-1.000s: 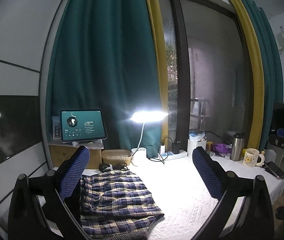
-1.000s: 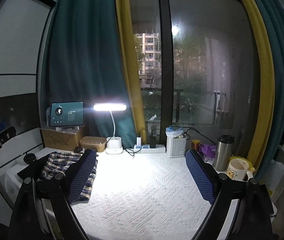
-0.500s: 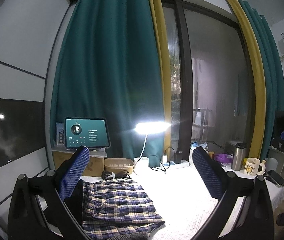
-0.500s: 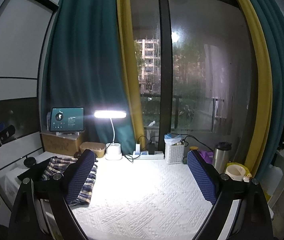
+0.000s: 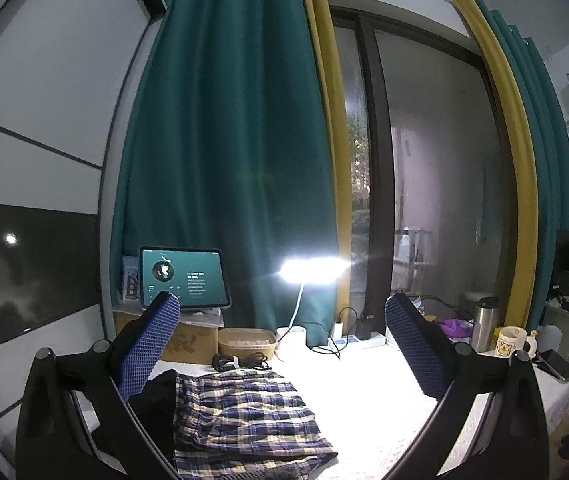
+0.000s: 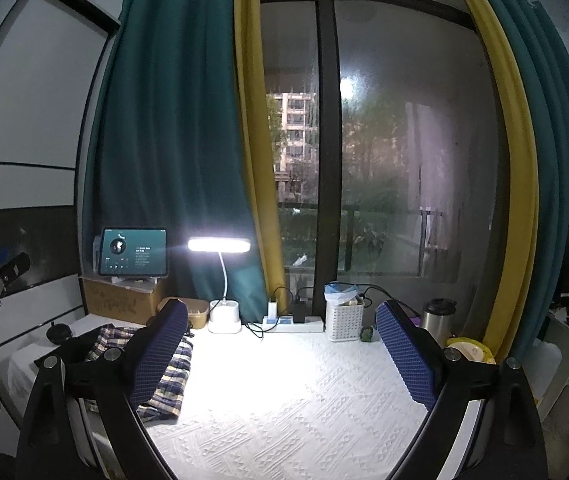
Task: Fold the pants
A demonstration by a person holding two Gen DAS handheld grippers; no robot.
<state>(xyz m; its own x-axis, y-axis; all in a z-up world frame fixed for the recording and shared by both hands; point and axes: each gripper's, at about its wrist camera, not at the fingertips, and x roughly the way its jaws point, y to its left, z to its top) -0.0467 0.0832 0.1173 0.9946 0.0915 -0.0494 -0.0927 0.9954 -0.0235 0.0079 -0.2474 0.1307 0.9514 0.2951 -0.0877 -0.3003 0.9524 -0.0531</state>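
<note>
While the plaid pants (image 5: 240, 416) are lying folded into a rough rectangle at the left end of the white table (image 6: 284, 400), I am holding both claws above them, gripping nothing. Soft checked cloth in navy, cream and yellow is rumpling slightly along its top, with a dark garment (image 5: 156, 400) lying against its left side. My left gripper (image 5: 280, 344) is hanging spread wide, its blue waffle-textured pads (image 5: 148, 352) well apart and the pants showing between them. My right gripper (image 6: 282, 356) is gaping just as wide over the embossed, geometric-patterned tablecloth, with only the pants' right edge peeking behind its left pad (image 6: 160, 354). Right of the cloth, a broad bare stretch of table is lying open. Along the far edge, a coiled black cable (image 5: 240, 360), a wooden tray (image 5: 246, 342), a glowing desk lamp (image 6: 220, 280), a power strip (image 6: 292, 324) and a white basket (image 6: 344, 320) are lining up before the teal curtain (image 5: 224, 160). A tablet (image 5: 184, 278) is standing on a cardboard box (image 6: 120, 300).
</note>
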